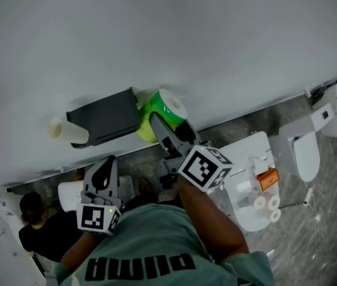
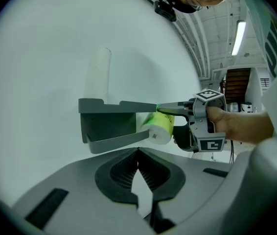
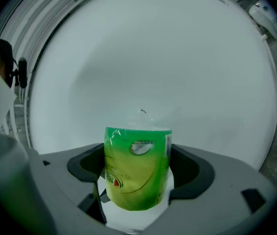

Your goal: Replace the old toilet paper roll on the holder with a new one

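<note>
The right gripper (image 1: 155, 121) clamps a glossy, green plastic-wrapped cylindrical toilet paper roll (image 1: 167, 105) in its grey jaws at 3 o'clock of a boxy dark grey wall holder (image 1: 106, 117), while the left gripper (image 1: 102, 174), at 6 o'clock, is empty with its jaws together.

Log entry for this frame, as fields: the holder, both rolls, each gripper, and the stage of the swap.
holder: dark grey holder, mounted on the white wall
new roll: green-wrapped roll, at the holder's right end
old roll: pale roll, at the holder's left end
right gripper: shut on the green-wrapped roll
left gripper: shut, nothing between the jaws, held back below the holder
stage: swap not finished; the new roll is in the gripper, the pale roll is at the holder
</note>
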`<state>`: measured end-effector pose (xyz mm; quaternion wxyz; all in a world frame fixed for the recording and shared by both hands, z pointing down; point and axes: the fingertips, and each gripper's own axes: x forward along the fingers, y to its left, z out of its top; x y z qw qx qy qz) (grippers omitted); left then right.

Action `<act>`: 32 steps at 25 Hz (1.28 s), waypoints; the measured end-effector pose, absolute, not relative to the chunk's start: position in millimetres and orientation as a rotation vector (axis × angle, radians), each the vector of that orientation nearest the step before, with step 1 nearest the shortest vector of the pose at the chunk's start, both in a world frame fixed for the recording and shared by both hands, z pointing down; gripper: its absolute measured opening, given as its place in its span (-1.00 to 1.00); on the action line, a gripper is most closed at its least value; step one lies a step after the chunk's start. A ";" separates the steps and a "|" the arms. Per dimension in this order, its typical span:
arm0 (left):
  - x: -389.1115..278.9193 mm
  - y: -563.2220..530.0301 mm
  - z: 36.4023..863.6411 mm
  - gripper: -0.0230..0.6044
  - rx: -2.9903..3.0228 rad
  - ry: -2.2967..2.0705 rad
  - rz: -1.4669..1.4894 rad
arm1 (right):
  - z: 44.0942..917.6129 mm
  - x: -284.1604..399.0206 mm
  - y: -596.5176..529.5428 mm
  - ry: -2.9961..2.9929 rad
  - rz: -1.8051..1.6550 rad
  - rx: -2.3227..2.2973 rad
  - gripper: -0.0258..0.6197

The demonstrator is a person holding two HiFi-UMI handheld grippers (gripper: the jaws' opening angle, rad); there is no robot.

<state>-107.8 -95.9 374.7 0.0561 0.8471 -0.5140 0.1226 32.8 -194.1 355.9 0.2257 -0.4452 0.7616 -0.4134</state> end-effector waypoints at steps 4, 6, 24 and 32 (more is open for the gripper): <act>-112.4 -95.9 375.8 -0.91 2.557 -1.559 0.365 | 356.5 34.6 -196.7 2.050 -1.169 -1.214 0.35; -114.0 -96.1 376.0 -0.91 2.551 -1.558 0.359 | 357.1 34.7 -197.5 2.016 -1.188 -1.194 0.35; -133.5 -96.4 376.3 -0.91 2.530 -1.580 0.337 | 372.7 11.8 -189.6 1.777 -1.337 -1.034 0.34; -141.4 -94.0 378.4 -0.91 2.526 -1.582 0.334 | 379.2 1.0 -180.8 1.680 -1.371 -0.958 0.34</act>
